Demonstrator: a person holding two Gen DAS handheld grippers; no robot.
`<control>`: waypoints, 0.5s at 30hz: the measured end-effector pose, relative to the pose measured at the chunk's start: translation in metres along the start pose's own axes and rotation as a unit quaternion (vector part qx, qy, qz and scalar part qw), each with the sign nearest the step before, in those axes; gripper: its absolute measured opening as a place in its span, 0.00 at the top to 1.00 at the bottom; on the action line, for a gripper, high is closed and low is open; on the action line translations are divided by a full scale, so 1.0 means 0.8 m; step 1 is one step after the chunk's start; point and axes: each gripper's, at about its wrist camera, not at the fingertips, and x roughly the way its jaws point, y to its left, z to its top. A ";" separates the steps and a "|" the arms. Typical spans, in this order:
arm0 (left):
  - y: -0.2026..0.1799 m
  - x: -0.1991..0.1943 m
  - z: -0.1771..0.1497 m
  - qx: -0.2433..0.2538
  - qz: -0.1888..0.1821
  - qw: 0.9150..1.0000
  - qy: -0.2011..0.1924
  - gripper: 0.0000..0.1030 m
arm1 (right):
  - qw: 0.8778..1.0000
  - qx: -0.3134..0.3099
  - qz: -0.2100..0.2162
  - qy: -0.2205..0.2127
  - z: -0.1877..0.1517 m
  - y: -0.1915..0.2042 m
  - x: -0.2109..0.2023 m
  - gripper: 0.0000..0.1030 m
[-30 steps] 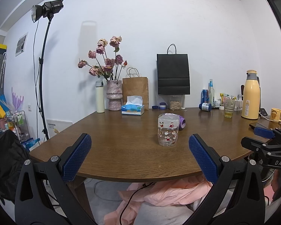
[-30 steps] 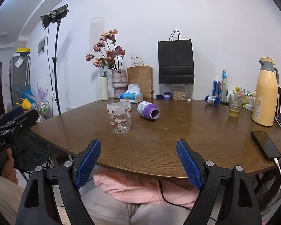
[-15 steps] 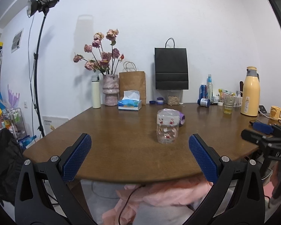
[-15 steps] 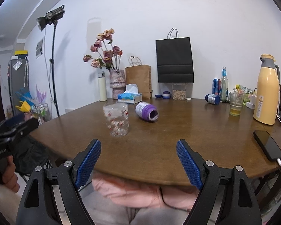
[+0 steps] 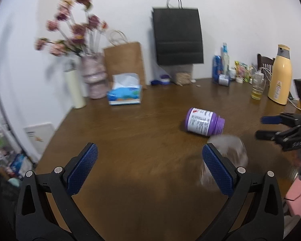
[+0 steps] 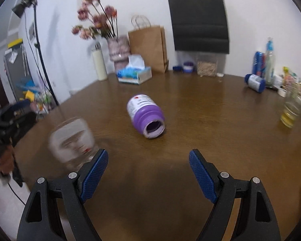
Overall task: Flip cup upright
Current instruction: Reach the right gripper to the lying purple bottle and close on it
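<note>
Both tongs gape wide, gripping nothing. The left tongs [image 5: 149, 165] half hide the blurred clear cup [image 5: 228, 150] behind their right pad, lower right of frame. Past the right tongs [image 6: 148, 170], the cup [image 6: 72, 140] smears lower left; its orientation is unreadable. A purple bottle [image 6: 145, 118] lies mid-table [image 6: 210, 120].

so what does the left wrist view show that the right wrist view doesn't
Only the left wrist view shows the yellow thermos, with the right hand-held gripper at its right edge, seen from the side.

Only the right wrist view shows the light stand and the open mouth of the purple bottle.

Both show the wooden table, that bottle lying on its side, the blurred clear cup, the tissue box, the brown bag and the black bag. Each view's own gripper, such as the left hand-held gripper, is open and holds nothing.
</note>
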 end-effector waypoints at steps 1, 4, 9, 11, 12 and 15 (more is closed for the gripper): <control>0.000 0.021 0.012 0.003 -0.022 1.000 0.017 0.00 | 1.000 -0.008 0.002 0.012 0.007 -0.002 0.016 0.15; -0.005 0.075 0.036 0.020 -0.076 0.995 0.062 0.00 | 0.998 -0.031 0.027 0.041 0.034 -0.005 0.065 0.15; -0.027 0.156 0.073 0.039 -0.132 0.985 0.105 0.01 | 0.994 -0.054 0.051 0.082 0.062 0.004 0.137 0.16; -0.034 0.190 0.084 0.030 -0.153 0.979 0.128 0.02 | 0.992 -0.060 0.068 0.090 0.064 0.005 0.154 0.23; -0.036 0.204 0.088 0.024 -0.157 0.978 0.136 0.04 | 0.991 -0.067 0.072 0.091 0.067 0.006 0.164 0.33; -0.041 0.244 0.093 0.007 -0.165 0.972 0.168 0.22 | 0.990 -0.076 0.076 0.094 0.076 0.004 0.178 0.33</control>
